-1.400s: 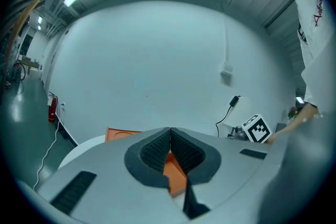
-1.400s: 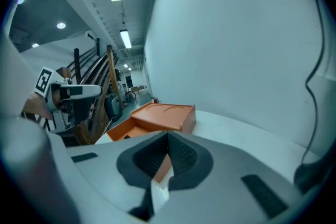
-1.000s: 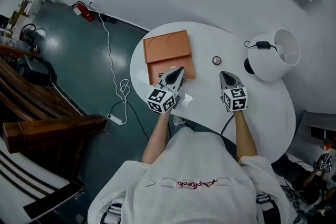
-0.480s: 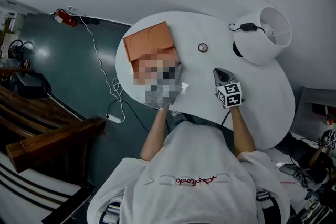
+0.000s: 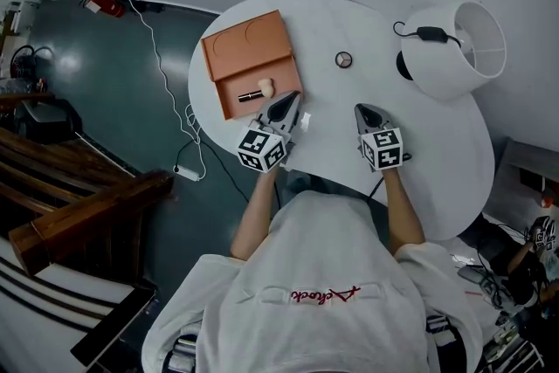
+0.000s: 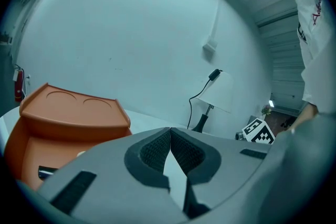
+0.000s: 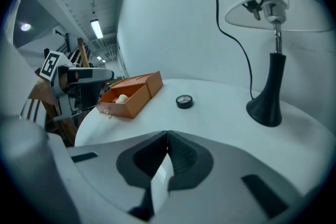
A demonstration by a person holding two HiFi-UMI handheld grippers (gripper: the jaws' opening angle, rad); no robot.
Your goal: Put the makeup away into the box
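Makeup compact, round and black [image 5: 343,59], lies at three o'clock of our open orange box [image 5: 229,48]. Left gripper [image 5: 293,98] and right gripper [image 5: 360,109] are closed, empty; arriving unopened, we'd shove it away.

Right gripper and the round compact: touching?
Apart. The right gripper view shows bare table between the shut right gripper and the round compact farther ahead.

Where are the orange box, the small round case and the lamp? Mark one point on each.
orange box [image 5: 247,46], head view, on its open lid.
small round case [image 7: 184,102], right gripper view, on its top face.
lamp [image 5: 441,48], head view, on the white shade.
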